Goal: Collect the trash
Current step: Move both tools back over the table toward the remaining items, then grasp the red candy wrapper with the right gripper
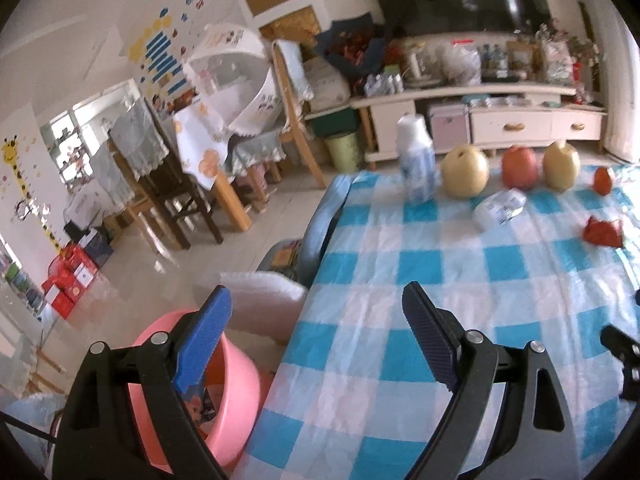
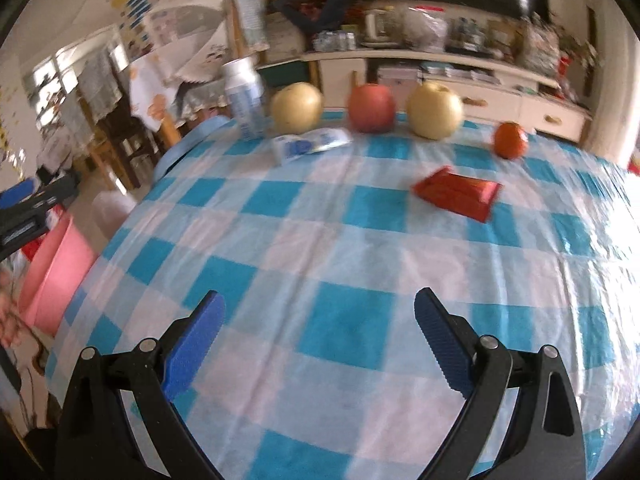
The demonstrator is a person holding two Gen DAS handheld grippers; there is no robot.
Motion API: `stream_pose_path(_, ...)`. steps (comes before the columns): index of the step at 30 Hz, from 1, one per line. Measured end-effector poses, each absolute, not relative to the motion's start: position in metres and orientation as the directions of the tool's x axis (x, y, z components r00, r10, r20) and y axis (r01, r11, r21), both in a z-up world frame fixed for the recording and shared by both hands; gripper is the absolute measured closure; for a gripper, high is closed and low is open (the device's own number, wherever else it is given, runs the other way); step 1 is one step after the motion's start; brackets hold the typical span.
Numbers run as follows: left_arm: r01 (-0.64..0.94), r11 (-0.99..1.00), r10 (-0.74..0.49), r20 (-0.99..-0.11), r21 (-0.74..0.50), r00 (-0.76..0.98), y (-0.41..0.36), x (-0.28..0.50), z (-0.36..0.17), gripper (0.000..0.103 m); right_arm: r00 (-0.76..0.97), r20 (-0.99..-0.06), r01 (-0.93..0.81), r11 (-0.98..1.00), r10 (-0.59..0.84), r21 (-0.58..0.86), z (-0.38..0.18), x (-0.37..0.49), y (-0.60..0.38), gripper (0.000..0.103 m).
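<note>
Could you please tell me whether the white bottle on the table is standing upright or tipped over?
Upright: the bottle stands on its base at the table's far edge, cap on top.

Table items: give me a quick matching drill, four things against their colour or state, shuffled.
Things:
1. bottle
2. red wrapper
3. apple
4. bin

States:
a. pink, beside the table on the floor
b. upright, white and blue
c. lying flat in front of the fruit
d. between two pears

Pairs: 1-b, 2-c, 3-d, 4-a
</note>
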State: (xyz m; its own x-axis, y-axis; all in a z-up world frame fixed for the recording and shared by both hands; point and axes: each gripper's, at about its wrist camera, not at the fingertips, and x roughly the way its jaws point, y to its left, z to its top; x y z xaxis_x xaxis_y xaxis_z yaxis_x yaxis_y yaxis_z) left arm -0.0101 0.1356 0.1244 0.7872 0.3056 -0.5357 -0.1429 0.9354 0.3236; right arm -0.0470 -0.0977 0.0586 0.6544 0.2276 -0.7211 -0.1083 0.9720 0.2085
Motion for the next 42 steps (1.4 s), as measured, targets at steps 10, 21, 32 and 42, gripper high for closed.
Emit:
stream_pose_path(10, 0.072, 0.956, 0.086, -0.505, 0.286, 0.859, 0.07, -0.02, 0.154, 0.015, 0.67, -0.724, 0.025, 0.969, 0.166, 0.245, 0.058, -0.01, -0.177, 0.009)
stream_pose_path(21, 0.383, 0.908, -0.182, -0.662, 0.171, 0.727, 0.003, 0.072, 0.097, 0.015, 0.648, -0.732, 0.078, 0.937, 0.212, 0.341, 0.031, 0.046, -0.223, 0.009)
stream_pose_path(32, 0.401, 0.914, -0.214, -0.763, 0.064, 0.61, -0.007, 0.18, 0.039, 0.015, 0.626, -0.744, 0.014, 0.951, 0.234, 0.31, 0.023, 0.079, -0.218, 0.009)
stream_pose_path(42, 0.351, 0.936, -0.222, -0.81, -0.022, 0.543, -0.002, 0.225, 0.012, 0.015, 0.639, -0.734, -0.001, 0.954, 0.23, 0.299, 0.021, 0.087, -0.21, 0.008)
